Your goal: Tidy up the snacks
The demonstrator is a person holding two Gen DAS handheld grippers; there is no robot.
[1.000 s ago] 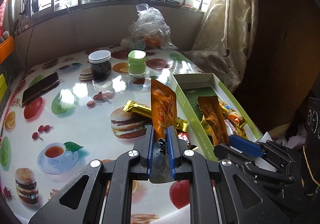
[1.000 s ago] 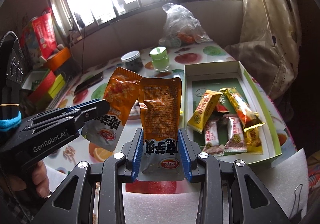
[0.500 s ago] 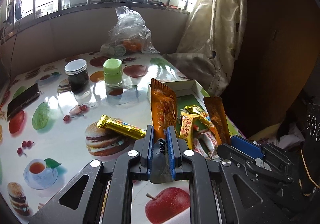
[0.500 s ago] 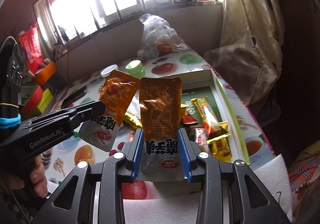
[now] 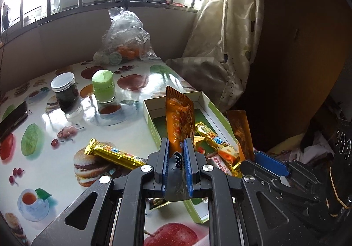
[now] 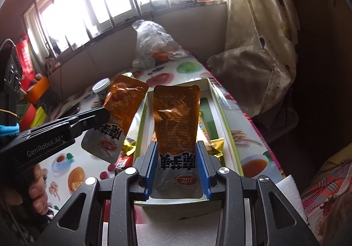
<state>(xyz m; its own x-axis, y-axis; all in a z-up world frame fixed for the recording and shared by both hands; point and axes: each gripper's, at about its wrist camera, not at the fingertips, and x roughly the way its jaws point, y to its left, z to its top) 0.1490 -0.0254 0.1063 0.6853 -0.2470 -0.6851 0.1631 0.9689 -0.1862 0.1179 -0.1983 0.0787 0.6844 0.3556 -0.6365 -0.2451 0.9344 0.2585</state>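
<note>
My left gripper point(image 5: 177, 153) is shut on an orange snack pouch point(image 5: 179, 120), held upright over the near end of a green-and-white box point(image 5: 151, 120). My right gripper point(image 6: 177, 155) is shut on a second orange pouch point(image 6: 176, 116), also upright above the box point(image 6: 228, 127). Each gripper shows in the other view: the right gripper with its pouch point(image 5: 241, 133) at the right, the left gripper with its pouch point(image 6: 121, 107) at the left. Several wrapped snacks point(image 5: 211, 138) lie in the box. A gold snack bar point(image 5: 114, 153) lies on the table left of the box.
A dark jar point(image 5: 65, 89) and a green jar point(image 5: 103, 86) stand behind the box. A plastic bag of fruit point(image 5: 125, 41) sits at the far edge. A phone point(image 5: 13, 118) lies at the left. A curtain point(image 5: 222, 32) hangs at the right. White foam point(image 6: 176, 230) lies under my right gripper.
Both grippers have moved rightward and forward with their pouches, from above the table beside the box to above the box. Both grips are unchanged.
</note>
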